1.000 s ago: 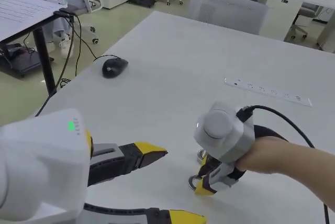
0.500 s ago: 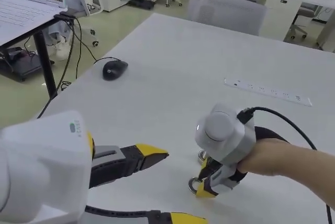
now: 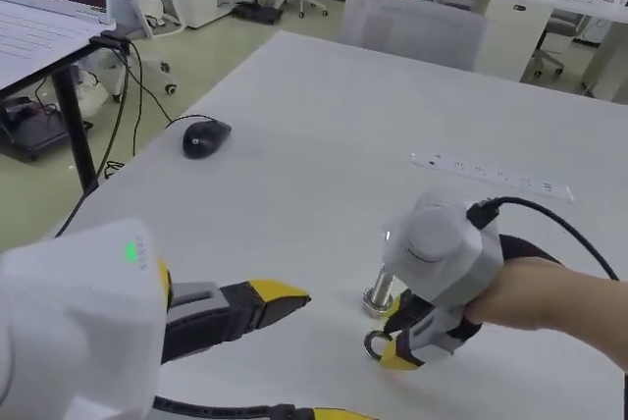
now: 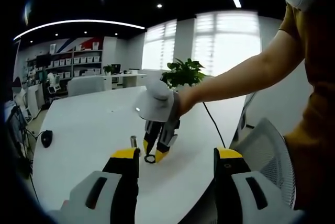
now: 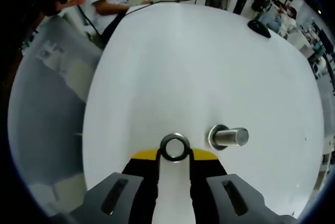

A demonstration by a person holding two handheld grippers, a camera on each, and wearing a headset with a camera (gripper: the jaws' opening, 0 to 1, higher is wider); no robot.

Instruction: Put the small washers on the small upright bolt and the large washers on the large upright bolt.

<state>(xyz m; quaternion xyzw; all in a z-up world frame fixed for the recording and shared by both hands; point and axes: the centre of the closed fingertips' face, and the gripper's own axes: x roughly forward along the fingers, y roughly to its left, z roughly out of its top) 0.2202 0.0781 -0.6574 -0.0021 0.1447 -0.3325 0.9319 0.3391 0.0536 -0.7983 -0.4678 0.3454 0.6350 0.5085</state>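
Currently, washer (image 5: 175, 135) pinched btwn right gripper (image 5: 174, 156) jaws, bolt (image 5: 228, 136) just beside

Silver ring washer (image 5: 175, 147), lower centre of right gripper view, pinched between the yellow tips of the right gripper (image 5: 174, 156), its hole fully visible. In head view the washer (image 3: 377, 344) sits lower right of centre, low near the white table (image 3: 324, 145); contact unclear. Silver bolt (image 3: 379, 292) is just above it in frame, upright, wide base down, shank bare. Washer just beside bolt, apart.
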